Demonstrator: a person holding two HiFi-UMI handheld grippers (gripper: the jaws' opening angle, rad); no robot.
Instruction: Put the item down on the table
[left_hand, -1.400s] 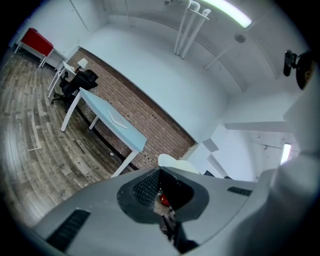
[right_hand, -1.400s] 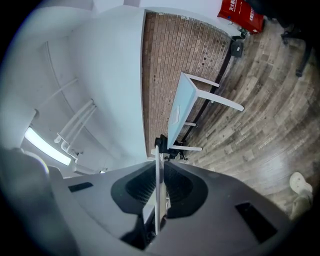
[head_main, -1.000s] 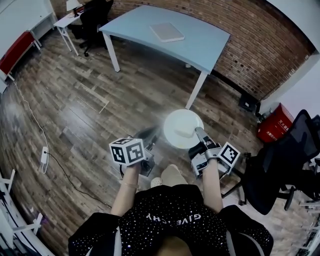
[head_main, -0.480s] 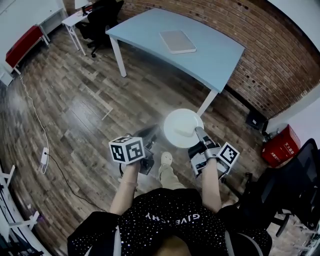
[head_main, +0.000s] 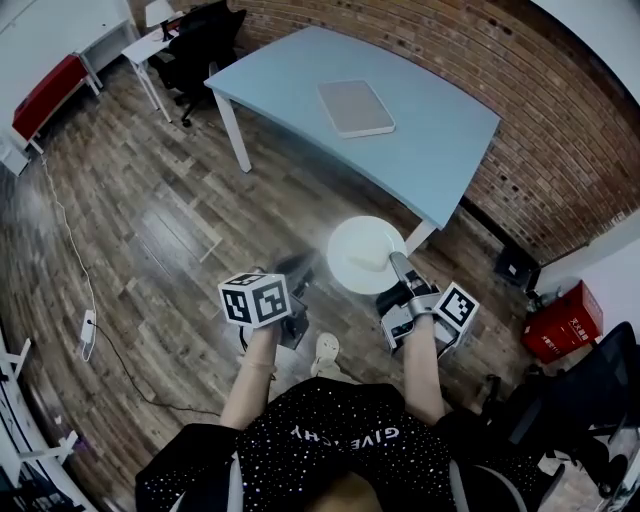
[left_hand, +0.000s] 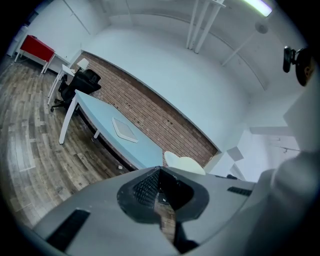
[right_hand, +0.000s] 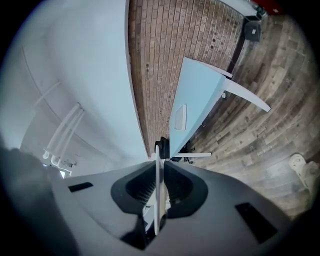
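Note:
A round white plate (head_main: 364, 255) hangs level above the wooden floor, just short of the light blue table (head_main: 440, 140). My right gripper (head_main: 397, 268) is shut on the plate's near rim. In the right gripper view the plate (right_hand: 157, 190) shows edge-on between the two pads, with the table (right_hand: 196, 95) ahead. My left gripper (head_main: 296, 272) is beside the plate on its left, shut and holding nothing. The left gripper view shows the plate (left_hand: 186, 163) just past the closed jaws. A flat grey pad (head_main: 356, 108) lies on the table.
A black office chair (head_main: 205, 38) and a white desk stand at the far left. A red box (head_main: 572, 318) and another black chair (head_main: 585, 405) are on the right. A cable (head_main: 85, 300) runs over the floor. The brick wall (head_main: 560, 120) is behind the table.
The table has come nearer and now lies right ahead of the plate. Both grippers keep their places in the head view, and the plate stays in the right one.

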